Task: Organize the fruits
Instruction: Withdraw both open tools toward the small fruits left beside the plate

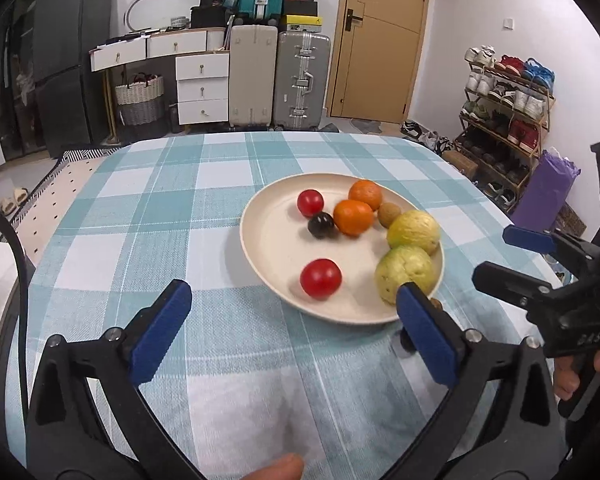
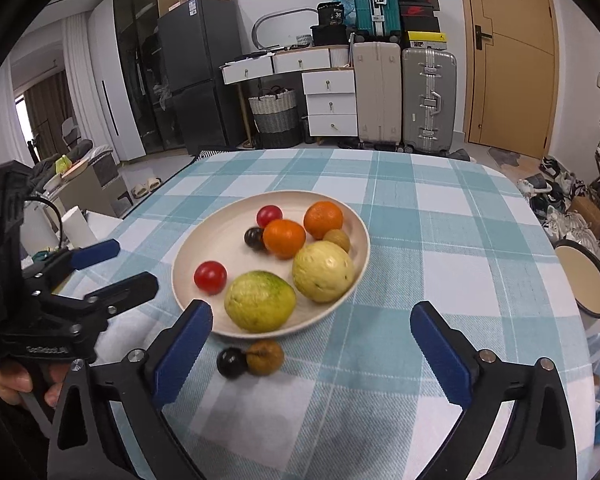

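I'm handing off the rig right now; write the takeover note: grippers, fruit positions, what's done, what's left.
Left gripper: jaws open, empty, over the checked tablecloth near the plate's front edge.
Right gripper: jaws open, empty, just short of the plate.
Round cream plate holds two red tomatoes, two orange mandarins, two yellow-green guavas, one dark plum and one small brown fruit.
Left to do: a small dark round fruit and a brown round fruit lie touching on the cloth in front of the plate.

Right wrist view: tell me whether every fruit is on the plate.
No: a dark grape and a brown longan lie on the checked tablecloth, just off the near rim of the plate.
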Demonstrator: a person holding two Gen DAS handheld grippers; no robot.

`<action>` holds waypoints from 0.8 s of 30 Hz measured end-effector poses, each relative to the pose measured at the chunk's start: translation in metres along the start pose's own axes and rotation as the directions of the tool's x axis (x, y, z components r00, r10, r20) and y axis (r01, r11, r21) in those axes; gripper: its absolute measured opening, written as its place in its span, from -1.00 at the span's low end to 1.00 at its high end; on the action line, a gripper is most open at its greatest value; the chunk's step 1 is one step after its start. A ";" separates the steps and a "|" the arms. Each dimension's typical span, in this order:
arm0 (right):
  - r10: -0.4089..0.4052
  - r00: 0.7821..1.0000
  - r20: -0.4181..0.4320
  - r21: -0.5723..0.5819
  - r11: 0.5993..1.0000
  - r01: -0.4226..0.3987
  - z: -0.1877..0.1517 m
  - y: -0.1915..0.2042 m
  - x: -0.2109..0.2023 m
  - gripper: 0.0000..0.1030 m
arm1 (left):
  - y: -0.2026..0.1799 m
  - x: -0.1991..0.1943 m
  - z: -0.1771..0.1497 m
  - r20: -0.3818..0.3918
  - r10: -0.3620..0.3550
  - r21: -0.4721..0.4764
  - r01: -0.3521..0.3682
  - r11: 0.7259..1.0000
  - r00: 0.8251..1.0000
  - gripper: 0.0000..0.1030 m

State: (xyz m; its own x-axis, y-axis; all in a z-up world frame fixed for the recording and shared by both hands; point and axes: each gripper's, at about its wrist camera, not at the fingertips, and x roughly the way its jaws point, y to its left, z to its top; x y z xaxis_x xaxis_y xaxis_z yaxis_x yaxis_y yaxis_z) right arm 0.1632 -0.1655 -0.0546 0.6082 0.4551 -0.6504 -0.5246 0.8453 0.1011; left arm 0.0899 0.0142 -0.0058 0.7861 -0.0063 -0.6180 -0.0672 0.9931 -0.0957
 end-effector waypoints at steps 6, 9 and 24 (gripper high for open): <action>0.000 1.000 -0.013 -0.018 1.000 -0.001 -0.008 -0.001 -0.008 1.00 | -0.013 -0.011 -0.014 -0.011 -0.009 0.007 0.009 1.000 1.000 0.98; -0.008 1.000 -0.020 -0.030 1.000 0.007 -0.011 -0.002 -0.008 1.00 | -0.018 -0.012 -0.018 -0.016 -0.013 0.011 0.013 1.000 1.000 0.98; -0.021 0.994 -0.107 -0.059 0.998 0.015 -0.023 -0.001 0.014 1.00 | -0.027 0.000 -0.025 -0.041 -0.018 0.023 0.019 1.000 0.999 0.98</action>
State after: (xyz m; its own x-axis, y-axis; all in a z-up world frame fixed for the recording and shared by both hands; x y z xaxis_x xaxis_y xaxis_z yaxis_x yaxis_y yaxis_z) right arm 0.1585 -0.1662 -0.0814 0.5518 0.4042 -0.7295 -0.5497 0.8341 0.0463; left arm 0.0768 -0.0152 -0.0230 0.7613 -0.0288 -0.6478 -0.0382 0.9953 -0.0891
